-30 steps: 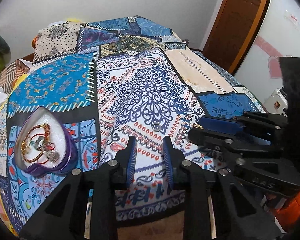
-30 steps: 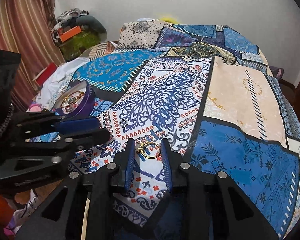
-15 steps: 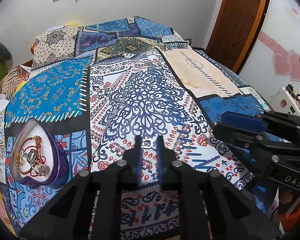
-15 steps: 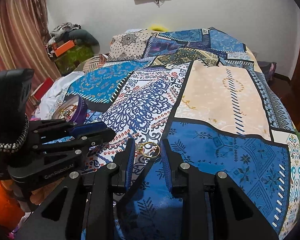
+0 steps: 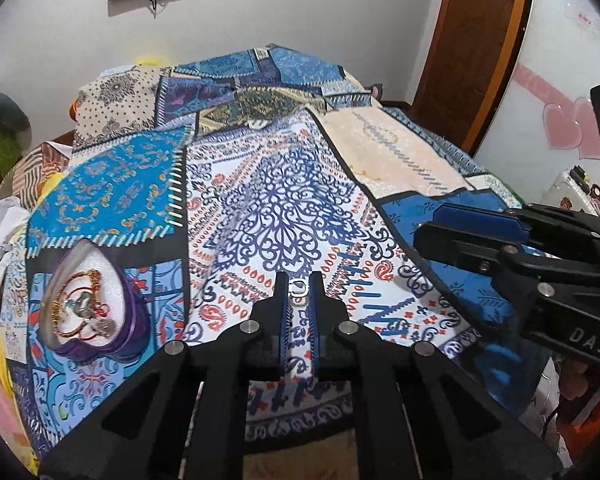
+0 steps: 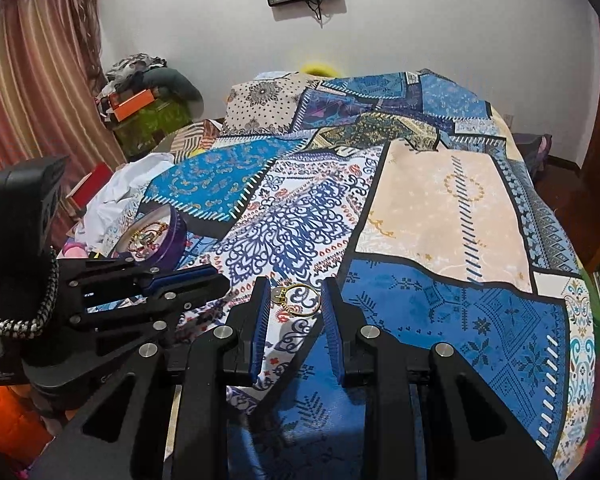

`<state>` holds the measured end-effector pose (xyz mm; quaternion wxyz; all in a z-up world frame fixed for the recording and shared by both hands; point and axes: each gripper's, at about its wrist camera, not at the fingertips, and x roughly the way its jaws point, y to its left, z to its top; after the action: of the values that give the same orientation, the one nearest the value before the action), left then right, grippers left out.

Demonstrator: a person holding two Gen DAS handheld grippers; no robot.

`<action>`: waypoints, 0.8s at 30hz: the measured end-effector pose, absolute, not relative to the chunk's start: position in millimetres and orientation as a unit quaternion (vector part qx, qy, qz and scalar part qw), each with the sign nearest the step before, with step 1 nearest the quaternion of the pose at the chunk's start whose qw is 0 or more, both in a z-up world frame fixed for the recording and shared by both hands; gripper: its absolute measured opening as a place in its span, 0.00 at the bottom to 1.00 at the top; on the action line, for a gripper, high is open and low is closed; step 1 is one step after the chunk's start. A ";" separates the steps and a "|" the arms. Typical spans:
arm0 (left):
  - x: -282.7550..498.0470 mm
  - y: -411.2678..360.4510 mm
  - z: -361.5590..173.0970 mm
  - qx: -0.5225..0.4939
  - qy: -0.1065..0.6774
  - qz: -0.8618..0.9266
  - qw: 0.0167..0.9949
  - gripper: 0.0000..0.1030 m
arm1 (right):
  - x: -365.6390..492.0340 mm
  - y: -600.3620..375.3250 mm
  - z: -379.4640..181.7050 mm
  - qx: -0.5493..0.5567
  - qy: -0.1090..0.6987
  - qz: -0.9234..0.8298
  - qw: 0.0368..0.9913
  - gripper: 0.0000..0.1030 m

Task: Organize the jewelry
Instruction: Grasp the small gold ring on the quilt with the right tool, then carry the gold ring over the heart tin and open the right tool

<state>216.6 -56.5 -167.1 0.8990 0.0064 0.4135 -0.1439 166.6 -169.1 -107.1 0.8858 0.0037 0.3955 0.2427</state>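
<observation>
Your left claw [image 5: 298,286] is pinched nearly closed on a small silver ring [image 5: 298,287], which sits right between its tips, apparently clear of the patchwork bedspread [image 5: 275,208]. Your right claw [image 6: 293,296] stands narrow around a thin gold ring with a small pale setting [image 6: 297,300]; the band spans the gap from one blue pad to the other, so it looks gripped rather than loose.

Off to the left of your left claw and slightly nearer you, the purple heart-shaped tin with a white lining [image 5: 131,320] lies open on the bed. It already holds a red-and-gold beaded bangle [image 5: 75,304] and a few small metal pieces in a tangle. So part of the sorting looks done: some jewelry is in the tin, and two rings are in hand. What is left, judging by this, is carrying both rings over to the tin and letting them go inside. No other loose jewelry shows on the bed.

Some things stay uncertain. The busy print could easily hide a small piece. The items heaped in the tin are too small and blurred to count or name. From the right wrist view the tin is half hidden behind the left claw. The near edge of the bed is blocked by the claw bodies in both views.
</observation>
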 end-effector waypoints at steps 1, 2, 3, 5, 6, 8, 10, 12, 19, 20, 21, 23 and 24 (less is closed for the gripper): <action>213.7 -54.3 -163.2 0.006 0.409 -0.142 0.901 0.07 | 166.0 -168.4 -105.4 0.003 0.394 0.243 0.887 0.23; 212.1 -52.8 -160.5 0.006 0.406 -0.141 0.903 0.07 | 165.3 -167.2 -103.0 0.002 0.392 0.243 0.887 0.23; 209.8 -50.7 -157.0 0.006 0.401 -0.140 0.905 0.07 | 164.5 -165.9 -100.9 0.001 0.390 0.243 0.888 0.23; 205.5 -46.0 -150.6 0.003 0.394 -0.138 0.909 0.07 | 164.7 -164.1 -97.8 0.001 0.386 0.244 0.890 0.23; 204.2 -43.8 -148.3 0.002 0.391 -0.136 0.910 0.07 | 164.1 -162.5 -95.7 0.001 0.384 0.244 0.891 0.23; 200.5 -38.6 -142.2 -0.002 0.384 -0.133 0.914 0.07 | 162.4 -159.0 -91.1 0.000 0.379 0.246 0.892 0.23; 196.7 -33.4 -137.1 -0.004 0.377 -0.129 0.917 0.07 | 160.3 -154.2 -85.5 -0.003 0.372 0.248 0.895 0.23; 192.6 -26.4 -131.3 -0.008 0.369 -0.125 0.921 0.07 | 158.6 -148.8 -79.1 -0.005 0.365 0.250 0.897 0.23; 179.7 1.3 -115.1 -0.021 0.344 -0.104 0.933 0.07 | 154.0 -127.3 -61.7 -0.015 0.344 0.261 0.902 0.23; 178.3 5.1 -113.5 -0.022 0.340 -0.101 0.935 0.07 | 153.6 -125.3 -60.2 -0.016 0.342 0.263 0.902 0.23; 176.8 9.3 -111.9 -0.024 0.337 -0.097 0.936 0.07 | 152.9 -121.1 -58.1 -0.018 0.339 0.266 0.902 0.23; 174.4 19.1 -108.1 -0.029 0.331 -0.089 0.939 0.07 | 152.0 -115.1 -55.9 -0.020 0.336 0.271 0.902 0.23; 173.2 23.2 -107.0 -0.031 0.328 -0.086 0.940 0.07 | 151.5 -111.9 -54.3 -0.021 0.333 0.274 0.902 0.23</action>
<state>173.2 23.2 -107.0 0.9403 -0.0313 0.3280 -0.0856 151.5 -111.9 -54.3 0.9018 -0.0215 0.3335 0.2739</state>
